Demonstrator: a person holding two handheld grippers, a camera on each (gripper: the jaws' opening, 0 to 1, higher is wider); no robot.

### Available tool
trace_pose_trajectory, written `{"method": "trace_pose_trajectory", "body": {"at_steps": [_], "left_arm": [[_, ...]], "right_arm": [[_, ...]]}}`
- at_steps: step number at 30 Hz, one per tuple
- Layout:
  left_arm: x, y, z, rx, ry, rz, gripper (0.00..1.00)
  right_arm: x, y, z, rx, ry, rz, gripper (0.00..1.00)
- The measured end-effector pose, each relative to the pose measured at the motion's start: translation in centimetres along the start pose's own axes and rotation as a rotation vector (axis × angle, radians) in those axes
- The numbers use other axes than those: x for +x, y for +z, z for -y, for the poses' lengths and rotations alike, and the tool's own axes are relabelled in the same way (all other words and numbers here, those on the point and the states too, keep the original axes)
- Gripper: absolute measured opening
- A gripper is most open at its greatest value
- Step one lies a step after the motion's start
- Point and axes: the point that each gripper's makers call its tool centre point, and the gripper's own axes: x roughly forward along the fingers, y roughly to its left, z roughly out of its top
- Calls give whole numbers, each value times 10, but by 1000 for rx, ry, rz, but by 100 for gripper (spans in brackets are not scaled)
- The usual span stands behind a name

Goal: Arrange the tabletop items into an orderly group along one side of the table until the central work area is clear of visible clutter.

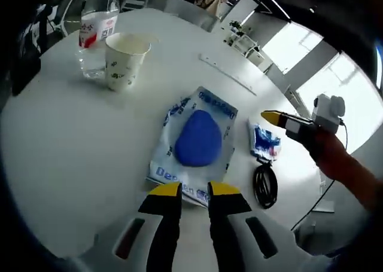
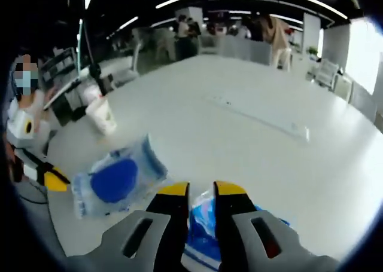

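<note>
**Tidying barely begun, clutter lying mid-worktop**

Starting at the left of the left gripper view: standing close together near the far edge of the white round worktop (image 1: 54, 140), a clear plastic water bottle (image 1: 96, 27) with a red-and-white label and a pale paper cup (image 1: 124, 60) with a small green print. Looking already grouped, those two, though the rest is not.

Lying in the middle, a flat, crinkly plastic pouch (image 1: 194, 143), white and blue with blue lettering, holding a smooth rounded blue lump. Hovering just short of its near edge, the left tongs (image 1: 194, 191), yellow-tipped, black-shanked, jaws nearly together with a narrow gap and gripping nothing.

Further right, a smaller blue-and-white packet (image 1: 263, 141), glossy and wrinkled, and beside it a coiled black cable (image 1: 265, 185). Beyond, a long thin pale strip (image 1: 227, 75) lying flat across the worktop.

At the far right, reaching in over the small packet, the right tongs (image 1: 272, 118). In the right gripper view, the right tongs (image 2: 201, 191) pointing down at that packet (image 2: 200, 230), the blue-and-white wrapper showing between the jaws; impossible to tell whether pinching it or only straddling it. The pouch (image 2: 114, 179) and cup (image 2: 103, 115) sitting off to the left there.

Judging by this, most remaining: pouch, packet, cable and strip all waiting to be moved beside the bottle and cup.
</note>
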Motion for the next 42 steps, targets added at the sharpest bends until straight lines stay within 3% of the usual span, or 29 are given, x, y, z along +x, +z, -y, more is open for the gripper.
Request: {"method": "trace_pose_trajectory", "body": {"at_steps": [10,26,42], "left_arm": [[-6,-6,-15,-47,23,3,18],[17,-22,-2,-101,3,-43,17],[30,-29,0,-115,7,-79,7]], "right_arm": [[33,2,-35,-79,82,-64,16],[60,-4,-42,-105,114,-145,18],[50,-16,-43,-110,107,-167,3]]}}
